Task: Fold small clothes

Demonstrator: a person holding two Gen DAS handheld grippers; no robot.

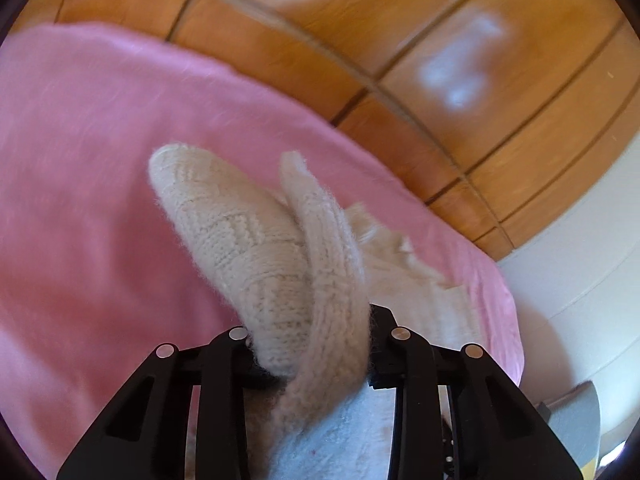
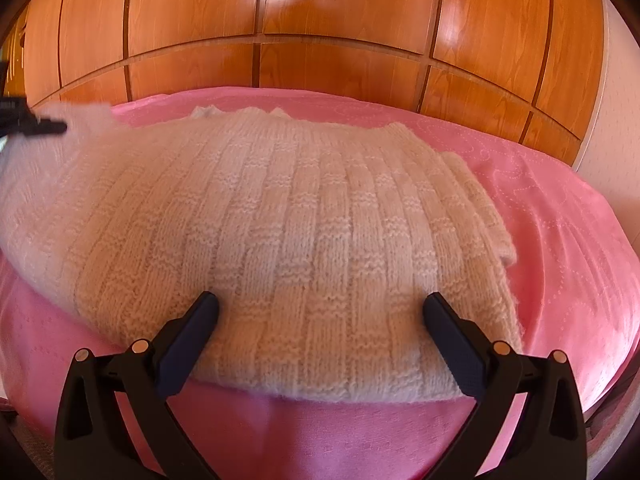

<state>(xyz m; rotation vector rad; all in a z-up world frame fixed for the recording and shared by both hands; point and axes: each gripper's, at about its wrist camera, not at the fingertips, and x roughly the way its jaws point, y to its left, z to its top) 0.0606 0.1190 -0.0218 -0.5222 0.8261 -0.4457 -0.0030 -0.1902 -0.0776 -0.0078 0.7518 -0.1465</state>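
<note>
A cream knitted sweater (image 2: 288, 220) lies spread on a pink bedspread (image 2: 560, 240). My right gripper (image 2: 320, 308) is open, its fingers resting over the sweater's near hem, one to each side, holding nothing. My left gripper (image 1: 308, 344) is shut on a part of the sweater (image 1: 256, 240), likely a sleeve, and holds it lifted above the bedspread (image 1: 80, 200). The rest of the sweater (image 1: 408, 264) lies beyond it to the right. The left gripper also shows at the far left edge of the right wrist view (image 2: 28, 124), blurred, with the lifted knit beside it.
A wooden panelled wardrobe (image 2: 320, 20) stands behind the bed. A white wall (image 1: 580, 280) is at the right of the left wrist view. The bedspread's edge falls away near the wall.
</note>
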